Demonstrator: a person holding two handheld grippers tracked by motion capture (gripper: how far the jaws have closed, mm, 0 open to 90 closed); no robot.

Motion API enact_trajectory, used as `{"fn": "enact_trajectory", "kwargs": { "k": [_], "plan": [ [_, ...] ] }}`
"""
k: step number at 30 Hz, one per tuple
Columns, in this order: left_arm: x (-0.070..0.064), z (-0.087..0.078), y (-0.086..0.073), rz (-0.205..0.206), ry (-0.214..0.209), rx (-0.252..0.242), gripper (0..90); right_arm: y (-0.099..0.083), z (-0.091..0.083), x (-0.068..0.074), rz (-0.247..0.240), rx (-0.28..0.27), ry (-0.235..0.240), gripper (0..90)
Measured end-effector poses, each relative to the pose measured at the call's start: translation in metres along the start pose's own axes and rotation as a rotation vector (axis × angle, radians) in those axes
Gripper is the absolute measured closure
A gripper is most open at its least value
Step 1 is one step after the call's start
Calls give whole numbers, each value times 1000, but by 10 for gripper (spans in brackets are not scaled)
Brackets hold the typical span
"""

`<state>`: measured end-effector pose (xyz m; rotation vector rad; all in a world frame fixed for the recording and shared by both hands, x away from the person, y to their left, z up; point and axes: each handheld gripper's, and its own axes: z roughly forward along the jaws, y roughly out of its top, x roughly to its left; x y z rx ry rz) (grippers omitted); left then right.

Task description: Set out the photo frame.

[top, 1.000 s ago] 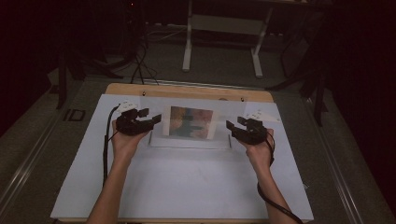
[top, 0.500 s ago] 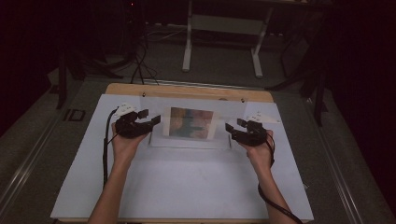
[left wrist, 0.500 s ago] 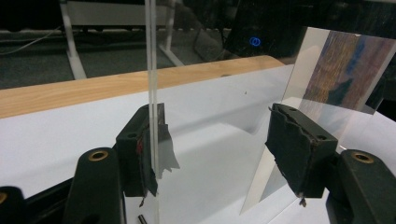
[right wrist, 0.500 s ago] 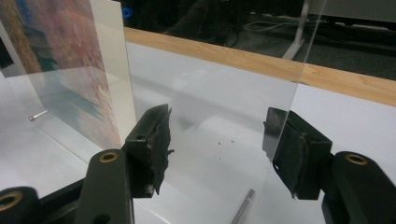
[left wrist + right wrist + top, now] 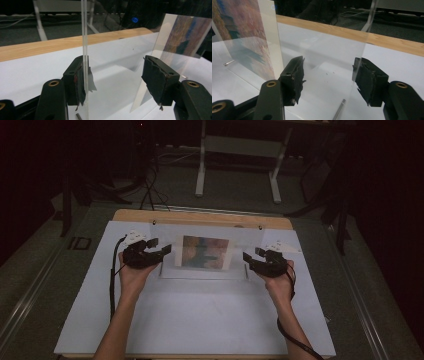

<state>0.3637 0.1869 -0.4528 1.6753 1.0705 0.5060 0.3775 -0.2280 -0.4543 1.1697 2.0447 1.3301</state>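
Clear acrylic frame [image 5: 205,252]: upright at the table's [image 5: 200,320] far middle, colourful print [image 5: 205,252] inside. Since a second ago I see both grippers drawn slightly nearer. Left gripper [image 5: 113,82]: jaws apart, straddling the frame's left edge. Right gripper [image 5: 328,80]: jaws apart around the right edge. Small metal pin [image 5: 338,110] lies beside.

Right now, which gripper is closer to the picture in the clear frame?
Left. The left gripper sits just off the picture's left edge; the right gripper stands farther off, past the frame's right side.
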Motion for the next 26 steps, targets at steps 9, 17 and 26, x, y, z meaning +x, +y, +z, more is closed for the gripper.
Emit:
{"fn": "enact_trajectory", "kwargs": {
  "k": [9, 17, 26],
  "plan": [
    [4, -13, -5, -21, 11, -12, 372, -5, -16, -3, -1, -4, -9, 408],
    [6, -33, -14, -42, 23, -37, 375, -10, -30, -3, -9, 9, -18, 403],
    [12, -53, -39, -50, 121, 10, 371, -17, -42, -13, 1, 33, -50, 370]
  ]
}}
